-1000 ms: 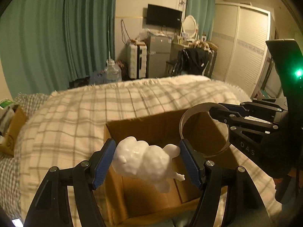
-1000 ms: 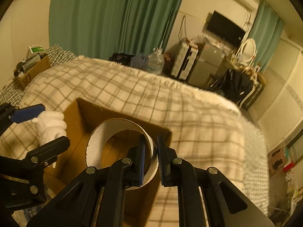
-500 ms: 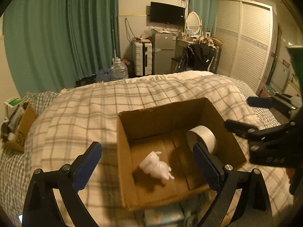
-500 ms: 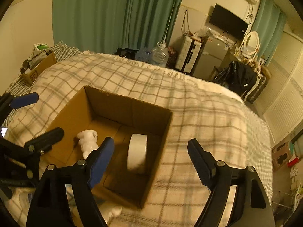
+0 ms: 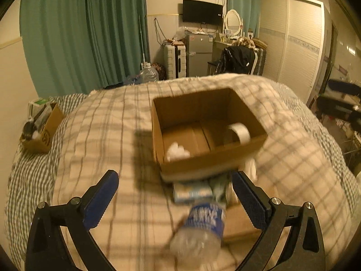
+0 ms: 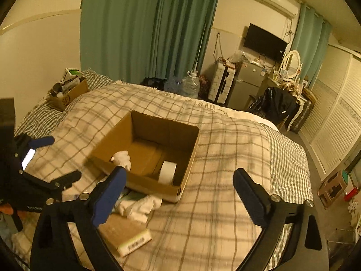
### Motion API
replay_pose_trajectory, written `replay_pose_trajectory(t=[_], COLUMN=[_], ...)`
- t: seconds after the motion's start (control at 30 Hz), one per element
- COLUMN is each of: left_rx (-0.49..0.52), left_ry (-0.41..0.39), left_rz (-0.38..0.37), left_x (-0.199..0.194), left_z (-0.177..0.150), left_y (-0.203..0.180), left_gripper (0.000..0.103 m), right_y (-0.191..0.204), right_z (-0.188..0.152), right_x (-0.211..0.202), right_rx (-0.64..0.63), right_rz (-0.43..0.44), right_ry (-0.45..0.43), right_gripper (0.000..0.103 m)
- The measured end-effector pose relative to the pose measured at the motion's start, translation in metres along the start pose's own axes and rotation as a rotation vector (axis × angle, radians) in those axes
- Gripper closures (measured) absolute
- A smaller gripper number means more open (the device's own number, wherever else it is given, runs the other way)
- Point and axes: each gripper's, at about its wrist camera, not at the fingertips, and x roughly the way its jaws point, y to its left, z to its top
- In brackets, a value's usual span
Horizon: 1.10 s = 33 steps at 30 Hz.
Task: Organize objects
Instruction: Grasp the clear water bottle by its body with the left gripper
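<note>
An open cardboard box (image 5: 203,106) stands on the plaid bed; it also shows in the right wrist view (image 6: 144,122). Inside lie a white figurine (image 5: 177,152) (image 6: 121,158) and a white tape roll (image 5: 240,131) (image 6: 167,172). My left gripper (image 5: 174,199) is open and empty, pulled back on the near side of the box, above a clear plastic bottle with a blue label (image 5: 200,228). My right gripper (image 6: 178,194) is open and empty, near the box's near right corner. The left gripper (image 6: 45,158) shows at the left of the right wrist view.
On the near side of the box lie a white cloth (image 6: 140,205), a brown book (image 6: 124,234) and a light blue packet (image 5: 193,192). A small cardboard box of items (image 6: 70,90) sits at the bed's far left. Furniture and a water jug (image 6: 190,85) stand beyond the bed.
Both grippers opened and dropped the figurine and tape roll into the box, then drew back and up. The bottle, book and cloth have come into view.
</note>
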Motion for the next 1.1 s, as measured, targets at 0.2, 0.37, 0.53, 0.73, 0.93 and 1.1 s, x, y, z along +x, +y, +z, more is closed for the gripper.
replay_pose_trajectory(t=[0.2, 0.37, 0.53, 0.73, 0.93, 1.1], left_rx=[-0.038, -0.061, -0.057, -0.028, -0.034, -0.130], left_ry=[0.056, 0.104, 0.152, 0.234, 0.160, 0.081], left_rz=[0.004, -0.007, -0.033, -0.116, -0.084, -0.077], left_x=[0.011, 0.027, 0.048, 0.071, 0.046, 0.020], left_z=[-0.044, -0.064, -0.068, -0.073, -0.069, -0.052], left_y=[-0.005, -0.006, -0.010, -0.022, -0.022, 0.006], left_gripper=[0.000, 0.000, 0.000, 0.023, 0.032, 0.038], right_y=[0.016, 0.018, 0.016, 0.015, 0.020, 0.030], right_z=[-0.054, -0.089, -0.106, -0.106, -0.100, -0.085], right_x=[-0.001, 0.030, 0.056, 0.062, 0.059, 0.064], right_rx=[0.013, 0.059, 0.090, 0.112, 0.101, 0.067], right_rz=[-0.019, -0.004, 0.009, 0.037, 0.033, 0.048], right_ry=[0.024, 0.099, 0.160, 0.165, 0.156, 0.158], right_gripper=[0.003, 0.003, 0.003, 0.003, 0.003, 0.003])
